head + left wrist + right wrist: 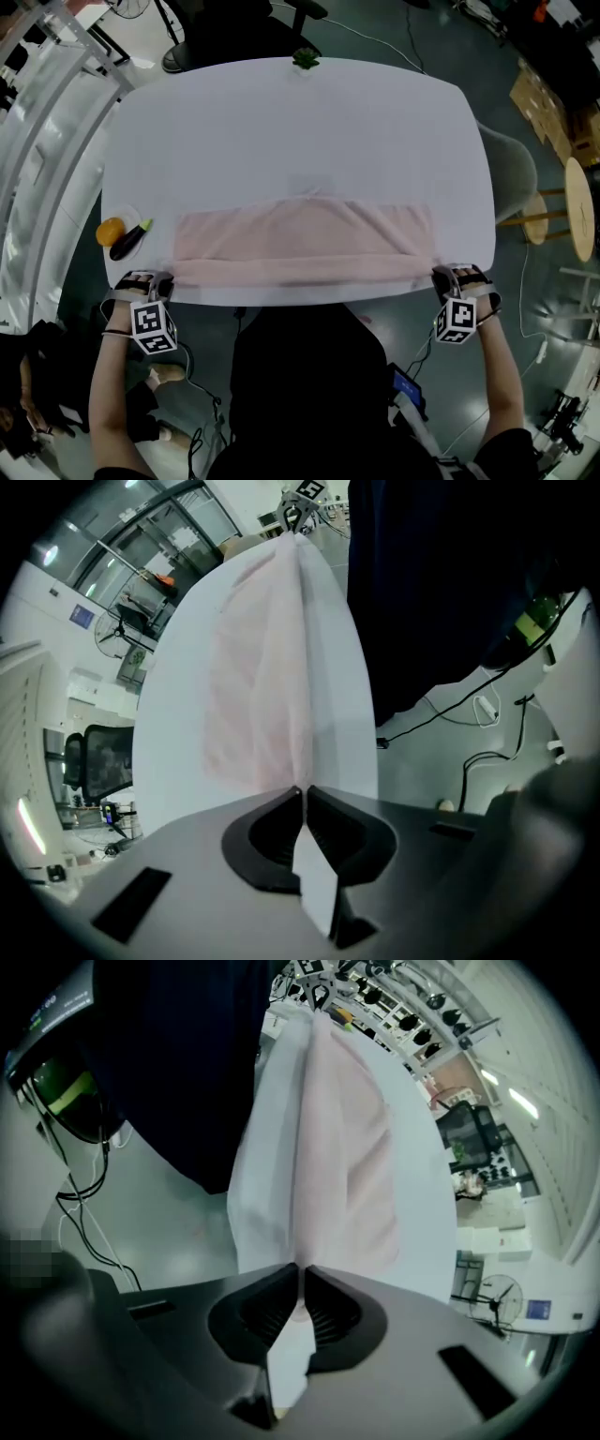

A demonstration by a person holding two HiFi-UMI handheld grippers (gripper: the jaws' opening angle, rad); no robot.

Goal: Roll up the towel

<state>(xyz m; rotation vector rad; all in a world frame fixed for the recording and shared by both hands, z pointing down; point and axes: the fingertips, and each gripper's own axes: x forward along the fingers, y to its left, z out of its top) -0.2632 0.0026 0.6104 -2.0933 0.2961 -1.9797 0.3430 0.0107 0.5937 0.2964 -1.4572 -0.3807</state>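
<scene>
Pink towel [300, 246] lies across the lower middle of the table [300, 122], its near edge turned over once. The left gripper [155, 281] and right gripper [442, 277] pinch that roll's ends. Most of the rolling looks still to do.

A pale pink cloth towel [305, 246] lies spread across the near half of the white rounded worktop [300, 122], its near edge doubled over along the worktop's near rim. The left gripper [167, 281] sits at the towel's near left corner, pinched onto the cloth. The right gripper [439, 277] sits at the near right corner, clamped likewise. Just left of the towel, on a small white plate [125, 210], an orange round fruit [110, 231] lies beside a dark long vegetable [130, 241], and the vegetable is nearer the towel. Well beyond the towel, at the worktop's far rim, stands a small green plant-like thing [306, 58]. Right of the towel, off the worktop, stands a grey shell chair [514, 169], with a round wooden stool [581, 202] farther right.
</scene>
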